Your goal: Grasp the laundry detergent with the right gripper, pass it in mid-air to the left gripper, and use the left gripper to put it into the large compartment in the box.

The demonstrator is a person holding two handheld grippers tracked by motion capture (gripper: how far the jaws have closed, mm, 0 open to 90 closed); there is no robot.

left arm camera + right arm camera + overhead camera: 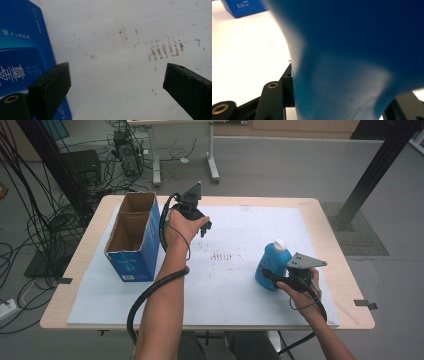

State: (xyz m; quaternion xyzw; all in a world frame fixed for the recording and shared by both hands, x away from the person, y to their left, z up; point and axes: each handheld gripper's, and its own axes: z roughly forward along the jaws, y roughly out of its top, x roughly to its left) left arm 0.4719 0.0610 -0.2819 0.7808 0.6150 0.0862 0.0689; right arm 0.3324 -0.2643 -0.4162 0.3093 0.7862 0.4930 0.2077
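A blue bottle [270, 265] with a white cap stands on the right part of the white mat. My right gripper [272, 276] is shut on its lower body from the near right side. In the right gripper view the blue bottle [352, 55] sits between the jaws, very close and blurred. An open blue cardboard box [132, 236] stands at the left of the mat. My left gripper [205, 226] hovers just right of that box, jaws wide open with nothing between them. The left gripper view looks down on the mat with the box's side [22, 50] at its left.
The white mat [235, 285] covers most of the wooden table [345, 285]; faint rust-coloured marks [222, 256] lie at its middle. Black cables trail from both grippers along the forearms. Beyond the table are floor cables, a desk frame and a black post.
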